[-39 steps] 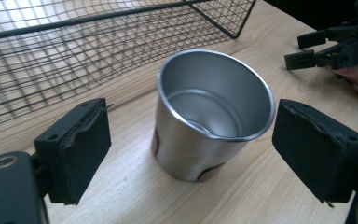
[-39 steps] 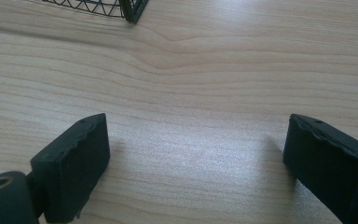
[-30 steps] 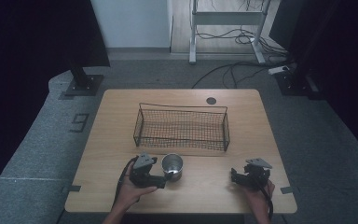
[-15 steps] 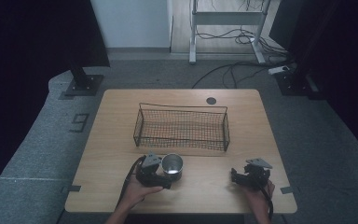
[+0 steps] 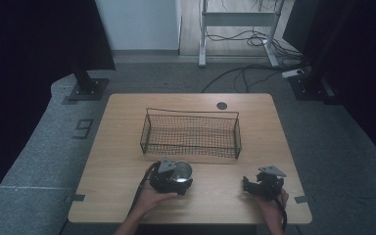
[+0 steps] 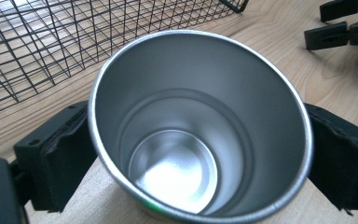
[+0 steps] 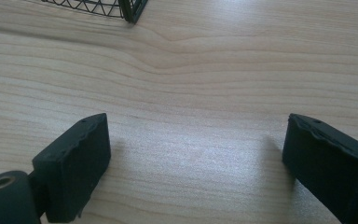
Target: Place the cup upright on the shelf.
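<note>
A shiny steel cup stands upright on the wooden table, just in front of the wire basket. My left gripper reaches in from the cup's left, and its black pads press against both sides of the empty cup. Near the table's front right edge, my right gripper rests low over bare wood. In its own view the right gripper stands open with nothing between its pads.
The black wire basket is empty and sits at the table's middle; its corner lies ahead of my right gripper. My right gripper shows beyond the cup. A round grommet sits at the table's far edge.
My left gripper has slid right along the table until its jaws enclose the cup. The cup and the right gripper have stayed in place.
</note>
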